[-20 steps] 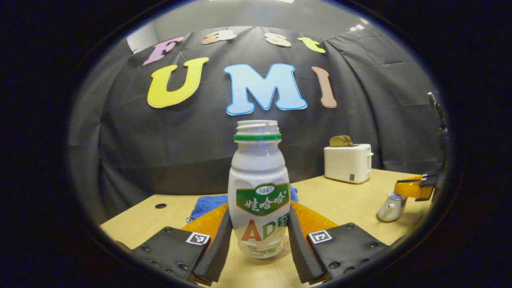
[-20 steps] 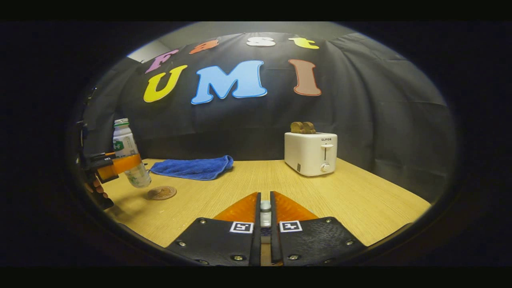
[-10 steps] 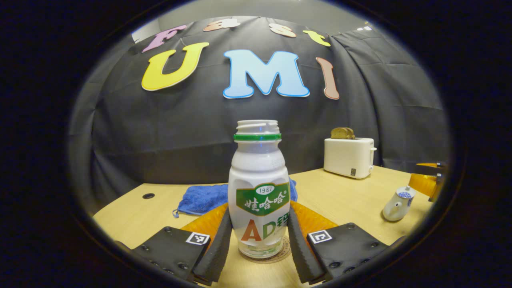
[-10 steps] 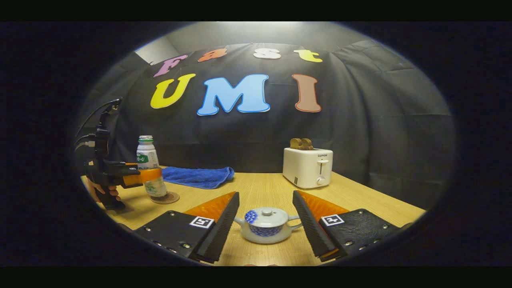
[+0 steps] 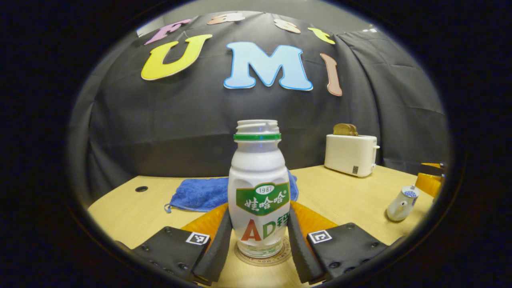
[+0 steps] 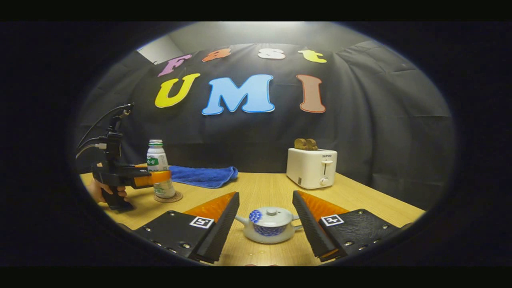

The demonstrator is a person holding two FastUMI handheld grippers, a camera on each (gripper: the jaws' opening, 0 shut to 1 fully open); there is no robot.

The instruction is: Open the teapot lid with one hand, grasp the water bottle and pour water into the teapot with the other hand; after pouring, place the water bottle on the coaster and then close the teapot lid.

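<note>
A white water bottle point(image 5: 259, 192) with a green label and no cap stands upright on a round coaster point(image 5: 264, 256). My left gripper point(image 5: 259, 210) is shut on the bottle, one finger pressed on each side of it. From the right gripper view, the bottle point(image 6: 159, 174), coaster point(image 6: 168, 197) and left gripper point(image 6: 154, 179) sit at the far left, with a hand point(image 6: 98, 191) on the handle. The white and blue teapot point(image 6: 269, 230) wears its lid point(image 6: 270, 216) and stands between the wide-apart fingers of my open right gripper point(image 6: 265, 194), untouched. The teapot point(image 5: 400, 200) is also at the right of the left gripper view.
A white toaster point(image 6: 312, 168) holding bread stands at the back right of the wooden table point(image 6: 360, 200). A blue cloth point(image 6: 204, 176) lies at the back, behind the bottle. A small hole point(image 5: 141, 189) marks the table's far left.
The right gripper let go of the lid knob, opened and drew back, leaving the lid on the teapot. The left gripper lowered the bottle onto the coaster.
</note>
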